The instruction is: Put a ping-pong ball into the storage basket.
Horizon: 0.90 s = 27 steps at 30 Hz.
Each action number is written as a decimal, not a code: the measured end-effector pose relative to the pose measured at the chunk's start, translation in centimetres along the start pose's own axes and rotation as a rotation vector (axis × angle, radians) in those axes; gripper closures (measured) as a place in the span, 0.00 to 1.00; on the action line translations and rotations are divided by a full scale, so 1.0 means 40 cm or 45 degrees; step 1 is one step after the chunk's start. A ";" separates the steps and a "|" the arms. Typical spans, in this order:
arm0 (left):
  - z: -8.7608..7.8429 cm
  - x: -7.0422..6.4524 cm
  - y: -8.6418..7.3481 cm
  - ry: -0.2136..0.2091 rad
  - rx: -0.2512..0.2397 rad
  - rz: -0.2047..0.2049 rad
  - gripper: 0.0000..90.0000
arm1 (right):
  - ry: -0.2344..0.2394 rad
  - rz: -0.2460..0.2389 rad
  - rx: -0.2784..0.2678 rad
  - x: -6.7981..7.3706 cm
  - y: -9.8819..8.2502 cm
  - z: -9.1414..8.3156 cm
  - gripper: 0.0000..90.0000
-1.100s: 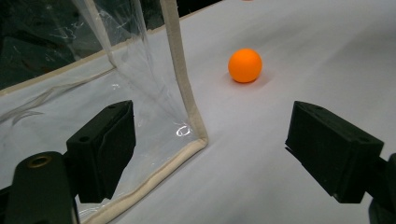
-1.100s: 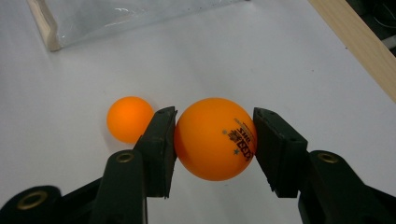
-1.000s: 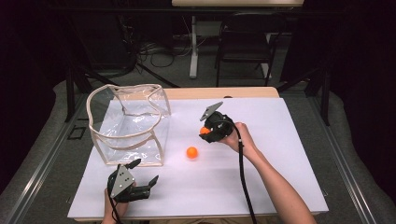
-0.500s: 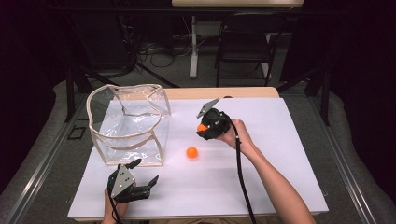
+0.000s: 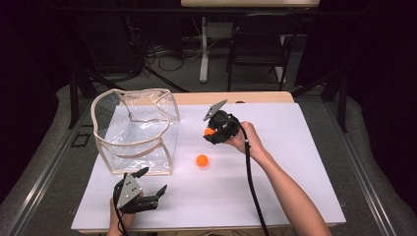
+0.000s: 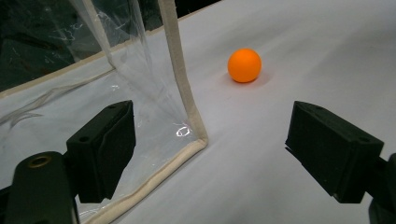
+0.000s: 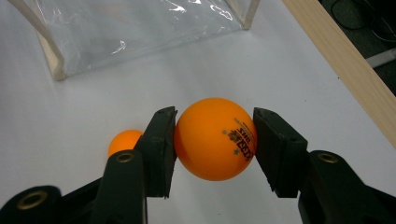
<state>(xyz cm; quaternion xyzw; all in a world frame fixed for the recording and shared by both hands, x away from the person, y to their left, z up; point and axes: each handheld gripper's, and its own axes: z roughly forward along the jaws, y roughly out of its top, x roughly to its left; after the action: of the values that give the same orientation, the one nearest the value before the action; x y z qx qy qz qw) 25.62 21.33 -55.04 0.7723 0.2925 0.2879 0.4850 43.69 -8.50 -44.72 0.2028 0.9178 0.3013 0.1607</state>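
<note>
The ball (image 7: 215, 139) is pinched in the right claw (image 5: 212, 132), up over the desk (image 5: 305, 162) near the bag (image 5: 135, 130). It is round and smooth, so it might pop out. The left claw (image 5: 147, 189) is apart, holding nothing.

Matt orange plastic ball with dark print (image 7: 215, 138), clamped between matt black plastic jaws of right gripper (image 7: 214, 142); clear glossy crinkled plastic bag with beige cloth edging (image 5: 137, 129); smooth matt white tabletop (image 5: 295, 147), pale wood edge.
</note>
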 end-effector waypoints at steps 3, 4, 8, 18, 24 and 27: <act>0.000 0.000 0.000 -0.002 -0.002 -0.002 0.18 | 0.001 0.000 -0.005 -0.001 0.008 -0.001 0.57; 0.000 0.000 0.000 -0.003 -0.004 -0.003 0.18 | 0.003 0.000 -0.005 -0.002 0.010 -0.001 0.57; -0.001 0.000 -0.001 0.001 -0.001 -0.002 0.18 | 0.001 -0.002 -0.004 -0.002 0.020 0.002 0.57; 0.000 0.001 -0.001 0.000 -0.002 0.000 0.18 | 0.002 -0.008 -0.014 -0.006 0.043 -0.004 0.57; 0.000 0.002 -0.001 0.001 -0.003 0.001 0.18 | -0.002 -0.016 -0.019 -0.010 0.054 -0.009 0.57; 0.000 0.002 -0.001 0.002 -0.003 0.001 0.18 | -0.002 -0.010 -0.021 -0.012 0.059 -0.010 0.57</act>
<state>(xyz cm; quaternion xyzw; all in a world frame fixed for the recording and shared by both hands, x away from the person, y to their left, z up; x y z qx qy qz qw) 25.65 21.39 -55.06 0.7715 0.2922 0.2889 0.4857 44.57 -7.20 -42.87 0.1980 0.9159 0.3082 0.1643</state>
